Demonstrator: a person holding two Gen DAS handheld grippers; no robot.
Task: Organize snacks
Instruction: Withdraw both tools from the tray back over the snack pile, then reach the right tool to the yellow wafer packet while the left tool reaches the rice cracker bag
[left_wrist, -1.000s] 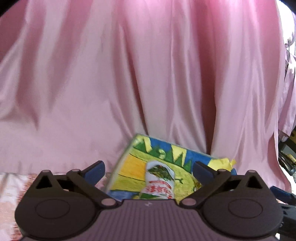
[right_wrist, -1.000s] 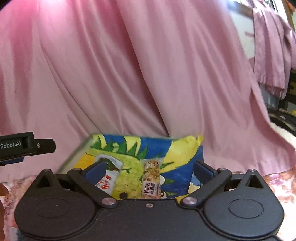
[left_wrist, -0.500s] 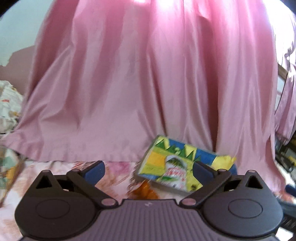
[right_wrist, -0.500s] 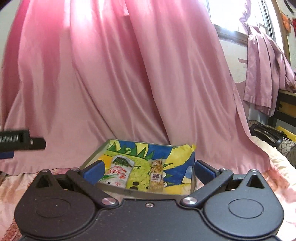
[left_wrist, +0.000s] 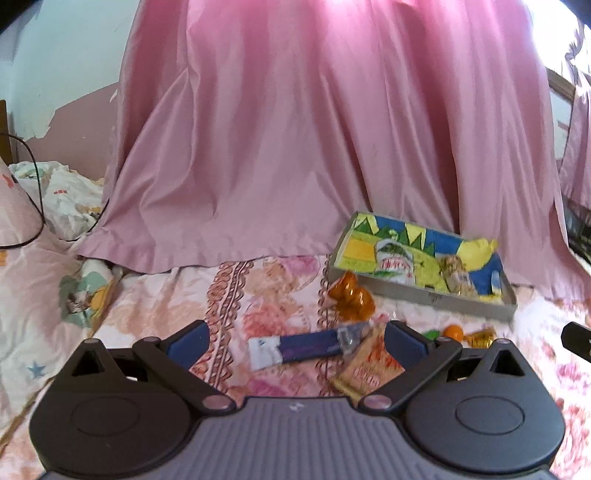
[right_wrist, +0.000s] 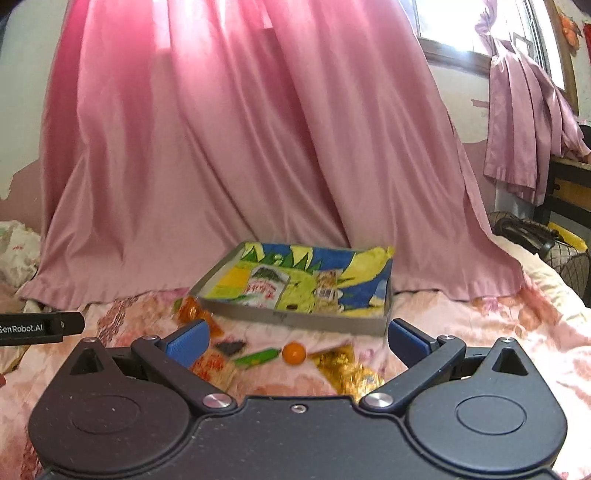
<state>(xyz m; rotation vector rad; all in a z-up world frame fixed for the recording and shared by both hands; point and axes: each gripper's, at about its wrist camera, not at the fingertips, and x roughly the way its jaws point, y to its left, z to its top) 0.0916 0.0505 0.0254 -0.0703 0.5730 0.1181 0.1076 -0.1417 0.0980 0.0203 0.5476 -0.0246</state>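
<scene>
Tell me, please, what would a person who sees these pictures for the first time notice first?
First, the big pink curtain that fills the background and drapes onto the bed. Next, the shallow box with a bright yellow, blue and green lining at the curtain's foot, with two snack packets already inside. In front of it loose snacks lie on the floral sheet, such as a small orange ball and a gold wrapper, between the open right gripper fingers.

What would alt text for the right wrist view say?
Open blue-fingered right gripper hovers over a floral bedsheet strewn with wrapped snacks and a small orange ball. Behind sits a shallow grey tray holding two packets, before a pink curtain.
</scene>
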